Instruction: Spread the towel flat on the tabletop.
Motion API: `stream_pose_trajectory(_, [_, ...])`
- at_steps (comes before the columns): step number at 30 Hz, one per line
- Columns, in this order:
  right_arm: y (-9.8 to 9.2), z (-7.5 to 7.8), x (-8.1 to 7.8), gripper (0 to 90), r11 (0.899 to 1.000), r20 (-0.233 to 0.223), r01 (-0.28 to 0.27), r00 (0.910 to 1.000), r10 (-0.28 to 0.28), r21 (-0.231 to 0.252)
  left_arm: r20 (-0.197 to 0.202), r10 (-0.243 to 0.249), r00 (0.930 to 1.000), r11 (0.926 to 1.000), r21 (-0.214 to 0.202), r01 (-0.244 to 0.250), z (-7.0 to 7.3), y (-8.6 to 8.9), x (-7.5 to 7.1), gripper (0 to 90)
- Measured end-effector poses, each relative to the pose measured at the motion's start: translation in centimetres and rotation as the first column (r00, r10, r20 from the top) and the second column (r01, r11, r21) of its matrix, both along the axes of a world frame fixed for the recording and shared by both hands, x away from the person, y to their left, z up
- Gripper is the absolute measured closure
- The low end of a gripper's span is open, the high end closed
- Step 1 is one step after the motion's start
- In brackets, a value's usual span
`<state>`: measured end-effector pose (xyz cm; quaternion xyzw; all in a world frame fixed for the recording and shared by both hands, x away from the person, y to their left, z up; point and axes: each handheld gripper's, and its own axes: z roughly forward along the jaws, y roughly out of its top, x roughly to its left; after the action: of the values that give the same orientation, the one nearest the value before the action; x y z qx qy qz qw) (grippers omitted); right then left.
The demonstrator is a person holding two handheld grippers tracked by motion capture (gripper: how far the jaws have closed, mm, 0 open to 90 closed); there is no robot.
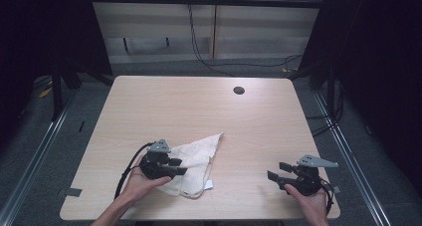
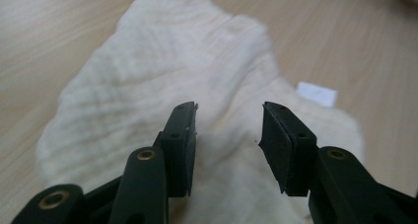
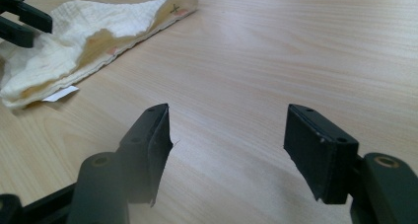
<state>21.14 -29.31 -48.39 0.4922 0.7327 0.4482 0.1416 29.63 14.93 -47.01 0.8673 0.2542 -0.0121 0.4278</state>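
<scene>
A cream cloth (image 1: pixel 201 154) lies folded into a rough triangle on the wooden table (image 1: pixel 189 106), near its front left. My left gripper (image 1: pixel 180 167) hovers over the cloth's near edge, pointing right, and its jaws stand open. In the left gripper view the cloth (image 2: pixel 167 61) lies under and beyond the left gripper (image 2: pixel 229 123), with nothing pinched between the pads. My right gripper (image 1: pixel 275 170) rests low at the front right, open and empty, aimed left. The right gripper view has the right gripper (image 3: pixel 226 130) over bare wood, the cloth (image 3: pixel 98 26) at the far left and the left gripper's fingertips (image 3: pixel 24 21) beside it.
A small white label (image 1: pixel 209 185) sticks out from the cloth's near corner. A dark round cable hole (image 1: pixel 239 90) sits near the table's far edge. Bare wood stretches between the two grippers. Cables run along the floor behind the table.
</scene>
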Motion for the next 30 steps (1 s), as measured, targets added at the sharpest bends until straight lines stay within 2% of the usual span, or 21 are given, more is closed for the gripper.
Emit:
stream_pose_trajectory(1, [0.0, 0.0, 0.0, 34.1, 1.0, 0.0, -0.002, 1.0, 0.002, 0.003, 0.007, -0.018, 0.9998, 0.9996, -0.023, 0.018, 0.4, -0.1, -0.4, 60.1])
stream_pose_trajectory(2, [0.0, 0.0, 0.0, 34.1, 1.0, 0.0, -0.002, 1.0, 0.002, 0.003, 0.007, -0.018, 0.9998, 0.9996, -0.023, 0.018, 0.4, -0.1, -0.4, 63.4])
stream_pose_trajectory(3, [0.1, 0.1, 0.0, 34.1, 1.0, 0.001, -0.003, 1.0, 0.003, 0.004, 0.019, -0.042, 0.9989, 0.9986, -0.031, 0.043, 0.8, -0.3, -0.9, 63.4])
stream_pose_trajectory(4, [0.1, 0.0, 0.0, 34.1, 1.0, -0.002, -0.005, 1.0, 0.005, 0.0, 0.009, -0.073, 0.9973, 0.9966, -0.038, 0.073, 1.0, -0.9, -1.7, 71.6])
stream_pose_trajectory(5, [0.1, 0.0, 0.0, 34.1, 1.0, -0.004, -0.003, 1.0, 0.003, -0.003, 0.009, -0.073, 0.9973, 0.9966, -0.038, 0.073, 1.0, -0.9, -1.7, 74.0])
stream_pose_trajectory(6, [0.1, 0.0, 0.0, 33.9, 1.0, -0.002, -0.001, 1.0, 0.001, -0.003, 0.0, -0.107, 0.9942, 0.9941, -0.013, 0.107, 0.9, -1.7, -2.5, 76.0])
stream_pose_trajectory(7, [0.1, 0.0, 0.0, 33.8, 1.0, -0.003, 0.0, 1.0, 0.0, -0.003, 0.0, -0.107, 0.9942, 0.9941, -0.013, 0.107, 0.9, -1.7, -2.5, 77.3])
stream_pose_trajectory(8, [0.1, 0.0, 0.0, 33.8, 1.0, 0.003, 0.001, 1.0, -0.001, -0.003, -0.013, -0.149, 0.9888, 0.9888, -0.005, 0.149, 0.6, -2.5, -3.0, 78.3])
stream_pose_trajectory(9, [0.1, 0.1, -0.1, 33.8, 1.0, 0.009, 0.003, 1.0, -0.003, -0.001, -0.017, -0.17, 0.9853, 0.9855, -0.001, 0.17, 0.5, -2.7, -3.2, 79.3])
stream_pose_trajectory(10, [0.1, 0.1, -0.1, 33.8, 1.0, 0.009, 0.003, 1.0, -0.003, -0.001, -0.017, -0.17, 0.9853, 0.9855, -0.001, 0.17, 0.5, -2.7, -3.2, 80.4])
stream_pose_trajectory(11, [0.1, 0.2, -0.1, 33.8, 1.0, 0.015, 0.002, 0.9999, -0.002, 0.0, -0.017, -0.192, 0.9812, 0.9814, -0.004, 0.192, 0.4, -3.0, -3.4, 80.4])
stream_pose_trajectory(14, [0.2, 0.0, -0.1, 32.0, 1.0, -0.006, -0.011, 0.9999, 0.011, -0.004, -0.011, -0.2, 0.9798, 0.9798, 0.009, 0.2, 0.1, -3.3, -3.8, 84.8])
stream_pose_trajectory(15, [0.2, -0.1, -0.1, 32.1, 1.0, -0.009, -0.012, 0.9999, 0.012, -0.004, -0.024, -0.214, 0.9765, 0.9766, 0.01, 0.215, -0.2, -3.4, -3.8, 86.2])
stream_pose_trajectory(17, [0.2, 0.0, -0.1, 33.4, 1.0, -0.004, -0.023, 0.9997, 0.023, -0.004, -0.021, -0.215, 0.9763, 0.976, 0.03, 0.216, -0.6, -3.5, -3.9, 88.1])
stream_pose_trajectory(18, [0.3, 0.0, -0.1, 33.3, 1.0, -0.003, -0.028, 0.9996, 0.027, -0.008, -0.027, -0.221, 0.9749, 0.9747, 0.028, 0.222, -0.9, -3.6, -3.9, 88.1])
stream_pose_trajectory(19, [0.4, 0.0, -0.2, 33.3, 0.999, -0.003, -0.03, 0.9995, 0.03, -0.011, -0.029, -0.219, 0.9754, 0.9744, 0.046, 0.22, -1.0, -3.6, -3.8, 88.0])
stream_pose_trajectory(22, [0.6, 0.1, -0.2, 33.2, 0.999, 0.001, -0.035, 0.9994, 0.035, -0.014, -0.033, -0.218, 0.9755, 0.975, 0.039, 0.219, -1.3, -3.7, -3.6, 85.7])
stream_pose_trajectory(23, [0.6, 0.1, -0.2, 33.2, 0.999, 0.001, -0.035, 0.9994, 0.035, -0.014, -0.026, -0.208, 0.9778, 0.9763, 0.057, 0.209, -1.4, -3.7, -3.6, 85.7])
stream_pose_trajectory(24, [0.6, 0.1, -0.2, 33.4, 0.999, 0.0, -0.037, 0.9993, 0.037, -0.014, -0.023, -0.213, 0.9768, 0.9706, 0.11, 0.214, -1.9, -3.9, -3.6, 83.6])
stream_pose_trajectory(30, [0.7, 0.1, -0.2, 34.2, 0.999, 0.0, -0.044, 0.999, 0.044, -0.029, -0.031, -0.203, 0.9787, 0.973, 0.106, 0.205, -1.9, -3.9, -3.5, 80.3])
